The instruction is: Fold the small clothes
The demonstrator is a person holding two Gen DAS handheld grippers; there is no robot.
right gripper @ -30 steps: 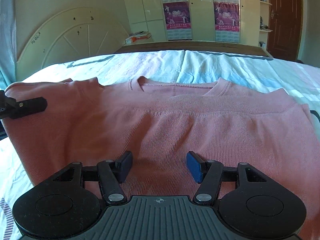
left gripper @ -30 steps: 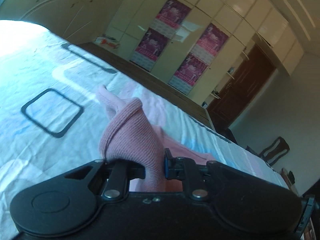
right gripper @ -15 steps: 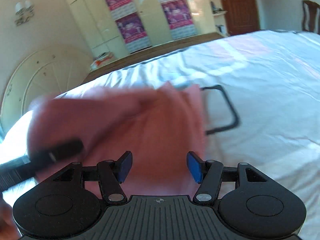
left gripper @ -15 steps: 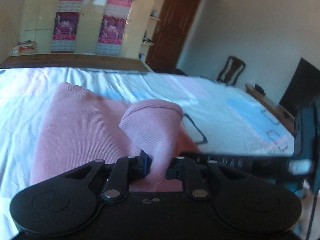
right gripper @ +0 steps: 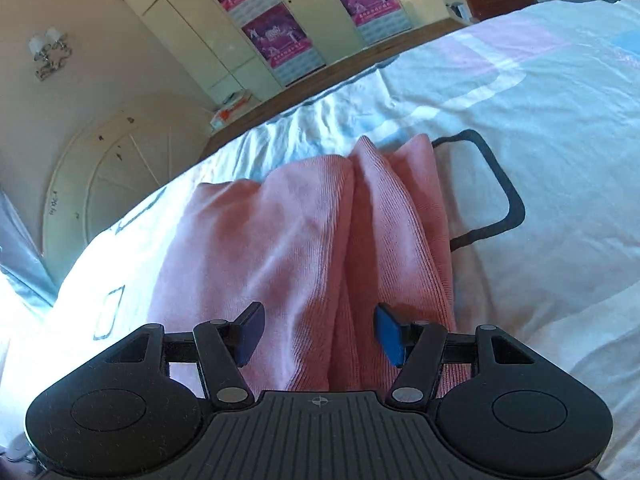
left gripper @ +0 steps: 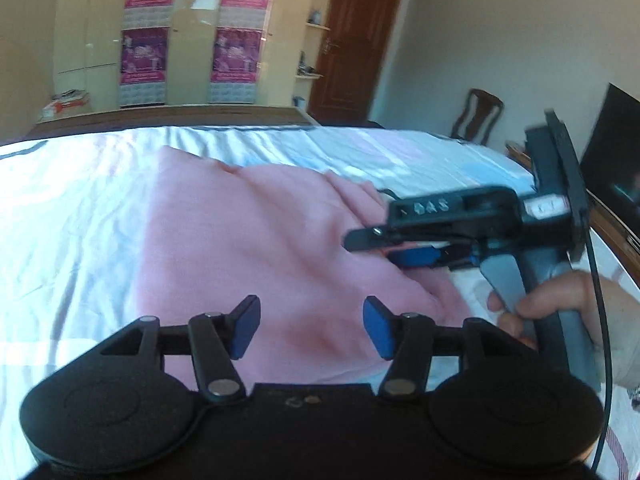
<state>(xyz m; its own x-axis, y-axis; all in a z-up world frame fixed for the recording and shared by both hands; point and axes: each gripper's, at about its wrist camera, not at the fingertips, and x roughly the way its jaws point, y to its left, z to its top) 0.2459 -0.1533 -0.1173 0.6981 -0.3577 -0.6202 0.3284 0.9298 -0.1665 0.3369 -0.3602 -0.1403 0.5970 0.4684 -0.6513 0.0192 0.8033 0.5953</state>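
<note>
L gripper (left gripper: 311, 328): jaws released, wide gap, blue pads clear of fabric, nothing held. It hovers just above the near edge of the pink knit top (left gripper: 256, 248).

R gripper (right gripper: 318, 336): jaws also released, nothing between pads; pink top lies directly beneath and ahead. In the L wrist view the R gripper (left gripper: 372, 242) comes in side-on from the right, tips at the garment's right edge, contact w/ cloth cannot be told. Person's hand (left gripper: 560, 304) wraps its grey handle.

Garment: lies on bed sheet (right gripper: 540, 128), folded into a narrow stack, a lengthwise crease down the middle, ribbed hem toward the R camera. Its far right edge overlaps a black rounded-rectangle print (right gripper: 500, 200) on the sheet.

Beyond bed: cream wardrobe (left gripper: 192, 32) w/ magenta posters (left gripper: 144, 56), brown door (left gripper: 352, 40), wooden chair (left gripper: 480, 116), arched headboard (right gripper: 120, 176) at left.
</note>
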